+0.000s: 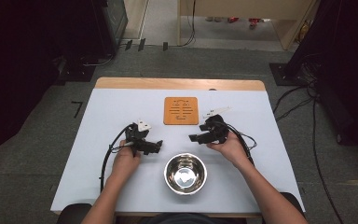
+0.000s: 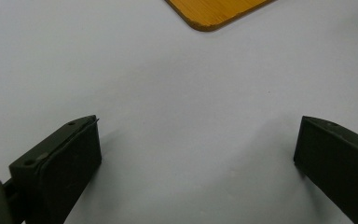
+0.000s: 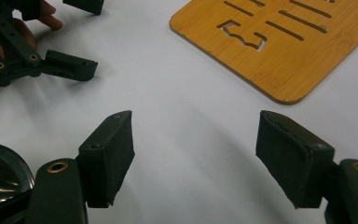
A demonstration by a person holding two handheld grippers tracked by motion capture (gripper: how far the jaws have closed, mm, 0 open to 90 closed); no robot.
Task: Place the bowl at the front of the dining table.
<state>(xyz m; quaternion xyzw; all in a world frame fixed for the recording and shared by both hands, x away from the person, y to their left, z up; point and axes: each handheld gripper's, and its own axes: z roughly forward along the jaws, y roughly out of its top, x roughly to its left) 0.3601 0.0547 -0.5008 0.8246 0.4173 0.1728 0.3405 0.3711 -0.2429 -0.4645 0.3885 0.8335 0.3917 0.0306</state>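
Observation:
A shiny steel bowl (image 1: 185, 173) stands empty near the table's front edge, between the person's two forearms. Behind it lies a square bamboo trivet (image 1: 181, 110) with slots cut through it. My left gripper (image 1: 156, 145) rests low over the white tabletop, left of the bowl, jaws pointing right. In its own view the left gripper (image 2: 198, 135) is open over bare table, with the trivet's corner (image 2: 214, 11) ahead. My right gripper (image 1: 196, 132) points left between bowl and trivet. Its own view shows the right gripper (image 3: 196, 135) open and empty, the trivet (image 3: 279, 51) ahead right and the bowl's rim (image 3: 0, 158) at lower left.
The white table (image 1: 112, 107) has a wooden strip along its far edge. Each gripper trails a black cable toward the person. One of the left gripper's fingers (image 3: 70, 65) shows at the upper left of the right gripper view. Dark equipment and floor cables surround the table.

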